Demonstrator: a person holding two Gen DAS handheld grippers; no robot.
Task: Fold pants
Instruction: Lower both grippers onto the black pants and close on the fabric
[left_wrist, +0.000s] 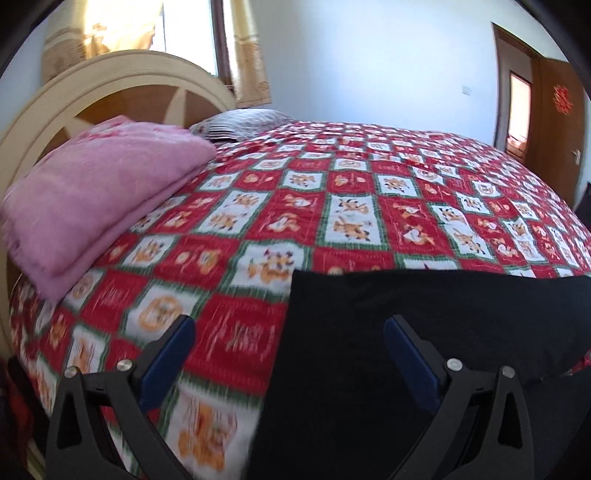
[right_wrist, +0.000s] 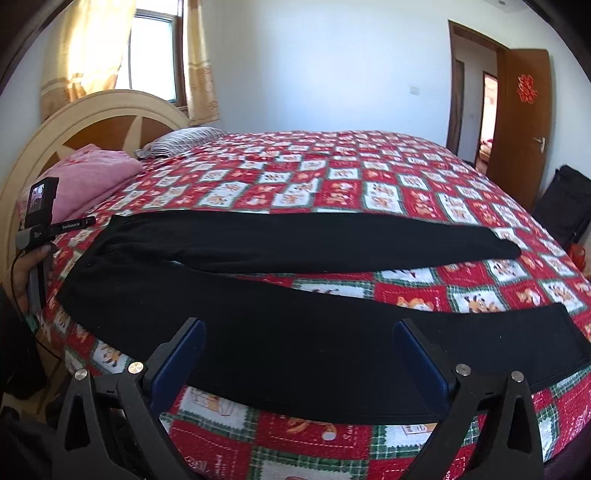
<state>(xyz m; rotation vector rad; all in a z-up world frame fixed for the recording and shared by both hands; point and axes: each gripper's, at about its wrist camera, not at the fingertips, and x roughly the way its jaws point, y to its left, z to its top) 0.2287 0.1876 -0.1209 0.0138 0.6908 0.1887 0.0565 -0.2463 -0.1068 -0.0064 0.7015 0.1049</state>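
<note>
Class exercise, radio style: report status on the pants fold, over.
Left gripper open, right gripper open, both empty. Black pants spread flat on quilt, legs apart, unfolded. Pink blanket by the headboard, clear of pants.

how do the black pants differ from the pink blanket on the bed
The black pants lie spread out flat in a single layer, legs apart; the pink blanket is folded into a thick stack. The pants lie along the near edge of the bed, while the blanket rests by the headboard. The pants are plain black; the blanket is pink with a faint pattern. Both rest on the red patterned quilt.
</note>
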